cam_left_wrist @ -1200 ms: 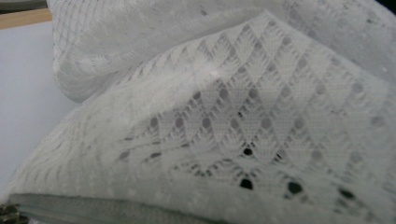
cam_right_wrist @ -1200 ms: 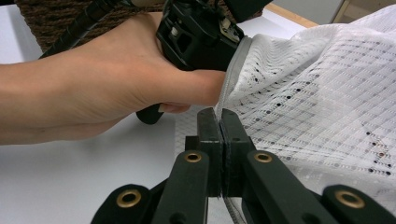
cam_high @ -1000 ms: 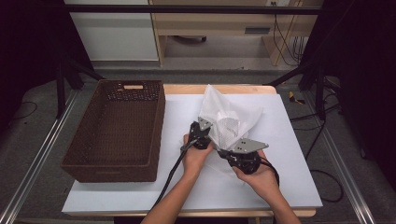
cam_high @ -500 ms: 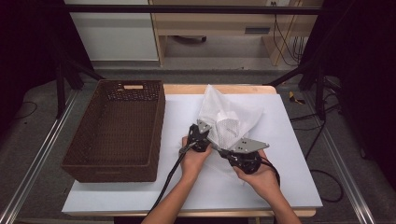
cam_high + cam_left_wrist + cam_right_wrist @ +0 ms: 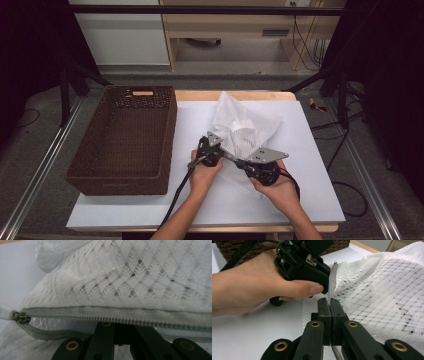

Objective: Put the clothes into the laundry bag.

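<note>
Both black grippers pinch the grey zipper edge [image 5: 333, 277] of a white net bag [image 5: 245, 127]. The left gripper [image 5: 216, 156] and right gripper [image 5: 245, 162] sit close together, beside a brown woven basket [image 5: 125, 145].

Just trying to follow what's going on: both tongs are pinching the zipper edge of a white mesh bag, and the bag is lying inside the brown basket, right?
Not quite. The white mesh bag lies on the white table, to the right of the brown basket, not inside it; the high view shows this. The rest holds: the left tongs and right tongs both pinch its zipper edge.
</note>
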